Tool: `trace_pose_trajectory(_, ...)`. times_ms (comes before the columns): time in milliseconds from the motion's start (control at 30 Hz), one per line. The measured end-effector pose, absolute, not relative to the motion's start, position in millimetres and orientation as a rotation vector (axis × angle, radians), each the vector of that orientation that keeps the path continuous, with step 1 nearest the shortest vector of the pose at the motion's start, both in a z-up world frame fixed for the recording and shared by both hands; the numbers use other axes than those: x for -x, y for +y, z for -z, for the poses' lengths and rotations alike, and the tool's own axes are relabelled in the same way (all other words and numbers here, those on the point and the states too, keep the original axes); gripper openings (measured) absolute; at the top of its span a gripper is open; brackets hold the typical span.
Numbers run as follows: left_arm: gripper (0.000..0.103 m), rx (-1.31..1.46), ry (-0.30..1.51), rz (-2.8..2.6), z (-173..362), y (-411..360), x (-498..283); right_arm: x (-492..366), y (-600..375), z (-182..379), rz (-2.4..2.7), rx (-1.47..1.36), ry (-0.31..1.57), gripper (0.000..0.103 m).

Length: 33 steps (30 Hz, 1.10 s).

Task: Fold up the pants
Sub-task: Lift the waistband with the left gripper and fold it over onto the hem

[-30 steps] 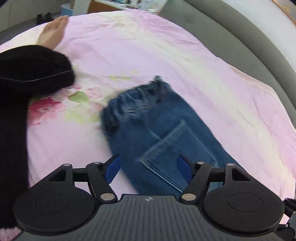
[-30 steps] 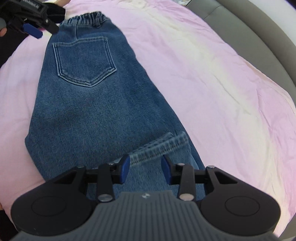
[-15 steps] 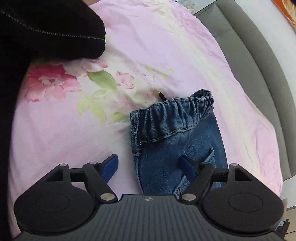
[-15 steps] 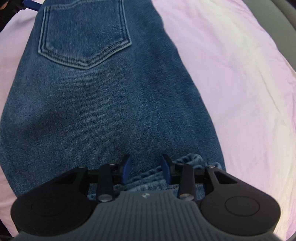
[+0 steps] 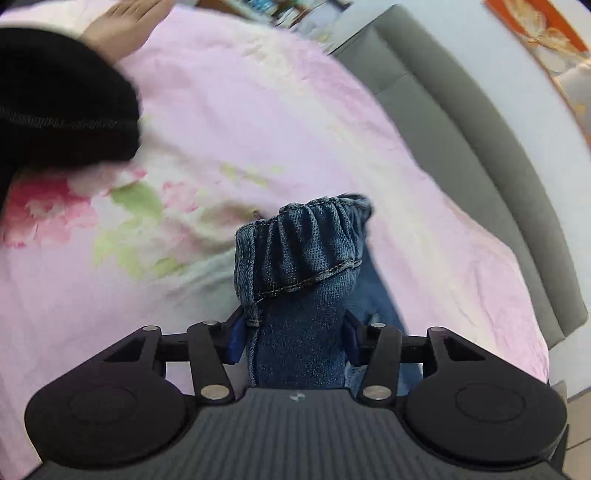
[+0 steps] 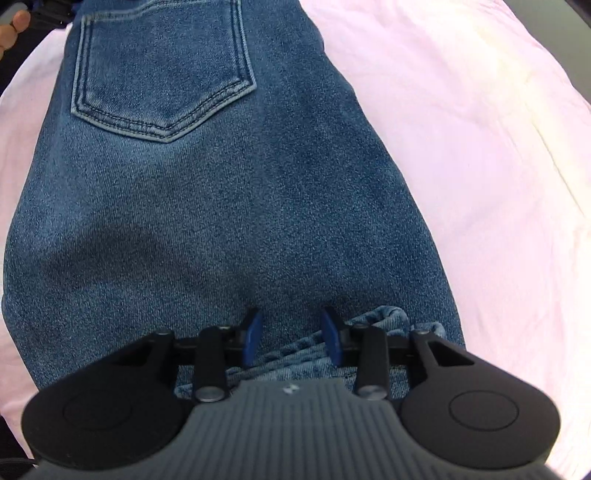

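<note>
Blue denim pants (image 6: 221,206) lie on a pink floral bedsheet (image 5: 258,110), back pocket (image 6: 162,70) facing up. My left gripper (image 5: 293,334) is shut on the bunched elastic waistband (image 5: 306,243) and holds it raised above the sheet. My right gripper (image 6: 291,332) is partly open just over the pants, with the folded leg hem (image 6: 369,332) beneath and beside its right finger. It grips nothing that I can see.
A grey padded bed frame (image 5: 480,155) curves along the right of the bed. A person's black-clad leg (image 5: 55,103) and bare foot (image 5: 118,26) rest on the sheet at upper left. An orange picture (image 5: 546,40) hangs on the wall.
My left gripper has closed on the waistband and lifted it. My right gripper has moved forward along the pants toward the pocket, its jaws staying partly open.
</note>
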<state>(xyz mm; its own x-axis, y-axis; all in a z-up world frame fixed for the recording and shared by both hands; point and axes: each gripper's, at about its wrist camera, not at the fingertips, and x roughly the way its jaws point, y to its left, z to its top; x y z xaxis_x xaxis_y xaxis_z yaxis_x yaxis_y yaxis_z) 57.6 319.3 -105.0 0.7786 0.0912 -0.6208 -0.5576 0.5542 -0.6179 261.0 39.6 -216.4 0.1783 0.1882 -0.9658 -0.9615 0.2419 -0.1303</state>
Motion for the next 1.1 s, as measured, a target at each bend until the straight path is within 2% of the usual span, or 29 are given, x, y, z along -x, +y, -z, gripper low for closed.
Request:
trace_pose_trajectory(100,0.054,0.845,0.527,-0.361,72,300,-59,-257,31,202,-0.992,0.903,1.033,0.035)
trace_pose_trajectory(167,0.053,0.794,0.505,-0.331,48,284,-63,-253,21,187,-0.967,0.846,1.007,0.041)
trace_pose_trajectory(233,0.052,0.725,0.482,-0.303,23,261,-66,-249,5,169,-0.943,0.824,0.968,0.043)
trace_pose_trajectory(400,0.05,0.52,0.458,-0.24,-30,190,-83,-238,-40,141,-0.875,0.776,0.929,0.043)
trace_pose_trajectory(600,0.048,0.248,0.485,-0.156,-54,91,-115,-242,-116,112,-0.749,0.632,0.94,0.043)
trace_pose_trajectory(800,0.048,-0.035,0.556,-0.037,-31,-20,-145,-231,-179,100,-0.672,0.537,0.963,0.044)
trace_pose_trajectory(1100,0.047,-0.416,0.704,0.103,75,-150,-161,-222,-259,121,-0.597,0.433,1.04,0.043)
